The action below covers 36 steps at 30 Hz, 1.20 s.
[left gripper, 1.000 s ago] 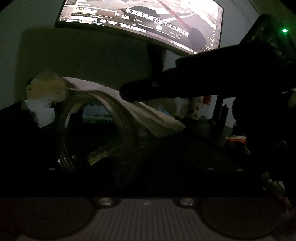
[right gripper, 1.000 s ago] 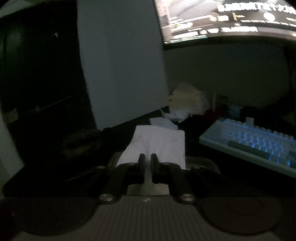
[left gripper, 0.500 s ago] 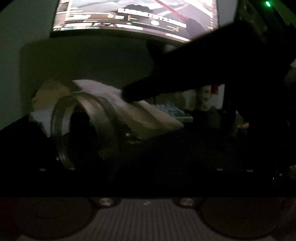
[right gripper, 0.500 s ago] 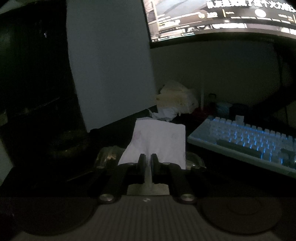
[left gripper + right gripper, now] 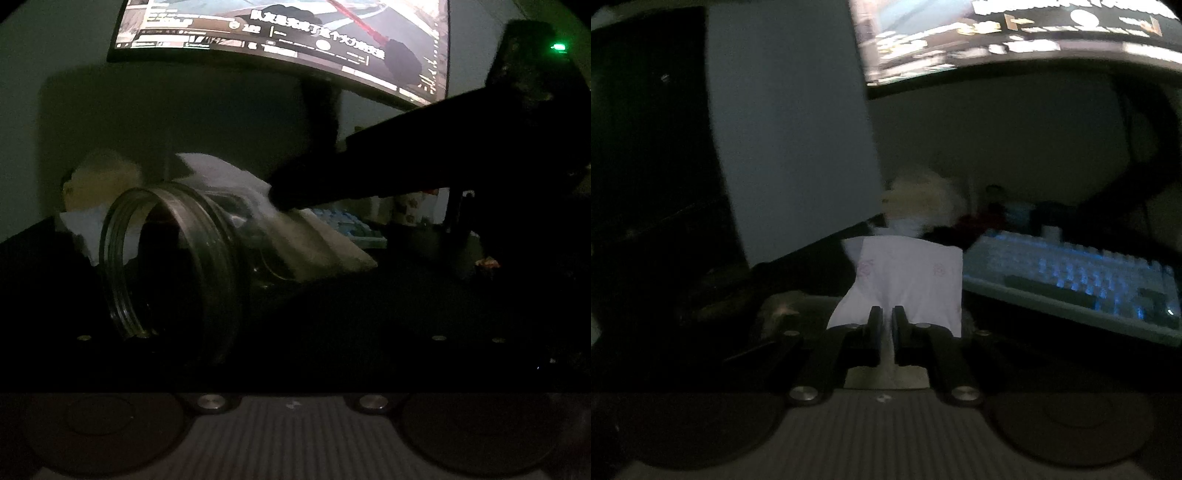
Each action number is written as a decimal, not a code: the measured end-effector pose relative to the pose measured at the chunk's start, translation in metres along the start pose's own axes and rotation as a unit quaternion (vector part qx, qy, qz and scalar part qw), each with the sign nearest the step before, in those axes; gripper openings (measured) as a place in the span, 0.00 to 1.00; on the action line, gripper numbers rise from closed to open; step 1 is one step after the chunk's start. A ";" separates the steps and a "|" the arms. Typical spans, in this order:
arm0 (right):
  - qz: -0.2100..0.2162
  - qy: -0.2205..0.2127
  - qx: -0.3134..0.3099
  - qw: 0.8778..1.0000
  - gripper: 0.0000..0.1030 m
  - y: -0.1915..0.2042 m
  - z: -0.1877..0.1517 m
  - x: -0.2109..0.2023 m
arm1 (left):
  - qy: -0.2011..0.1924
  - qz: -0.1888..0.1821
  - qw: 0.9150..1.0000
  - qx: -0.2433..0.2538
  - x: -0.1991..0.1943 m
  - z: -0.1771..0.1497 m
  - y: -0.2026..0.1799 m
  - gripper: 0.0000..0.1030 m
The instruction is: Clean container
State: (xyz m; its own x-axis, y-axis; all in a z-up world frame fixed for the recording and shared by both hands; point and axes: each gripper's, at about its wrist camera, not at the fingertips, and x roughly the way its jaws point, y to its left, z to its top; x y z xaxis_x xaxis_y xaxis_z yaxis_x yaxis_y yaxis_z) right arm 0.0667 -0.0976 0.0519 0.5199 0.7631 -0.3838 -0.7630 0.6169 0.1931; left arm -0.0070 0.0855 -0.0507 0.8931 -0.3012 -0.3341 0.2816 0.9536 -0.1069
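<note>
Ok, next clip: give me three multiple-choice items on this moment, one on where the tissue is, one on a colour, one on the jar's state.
1. Where is the white tissue?
A) dropped on the floor
B) pinched in the right gripper
C) held in a bare hand

2. What colour do the keys of the keyboard glow?
A) red
B) green
C) blue

3. How is the mouth of the jar?
A) open, with its screw threads bare
B) closed with a lid
C) covered with foil

Answers:
1 B, since the right wrist view shows the narrow jaws clamping the tissue's lower edge.
2 C, since blue light shines between the keys.
3 A, since the left wrist view looks straight into the lidless rim.
</note>
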 end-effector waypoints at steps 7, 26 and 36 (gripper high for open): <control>0.047 -0.002 -0.019 0.999 0.07 0.016 -0.002 0.004 | 0.007 0.015 1.000 0.021 -0.002 0.001 -0.005 1.00; 0.057 0.011 0.040 0.998 0.09 -0.009 -0.003 0.006 | -0.019 -0.015 0.999 -0.043 -0.016 0.015 0.011 0.12; 0.092 0.009 0.014 0.996 0.09 -0.007 -0.002 -0.014 | -0.016 -0.079 0.994 -0.076 -0.026 0.029 0.010 0.11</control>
State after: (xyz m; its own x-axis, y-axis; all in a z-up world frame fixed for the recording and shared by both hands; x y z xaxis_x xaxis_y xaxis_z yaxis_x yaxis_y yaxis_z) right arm 0.0641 -0.1134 0.0543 0.3641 0.8605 -0.3564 -0.8336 0.4718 0.2874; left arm -0.0176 0.1028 -0.0156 0.8533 -0.4441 -0.2731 0.3648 0.8828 -0.2958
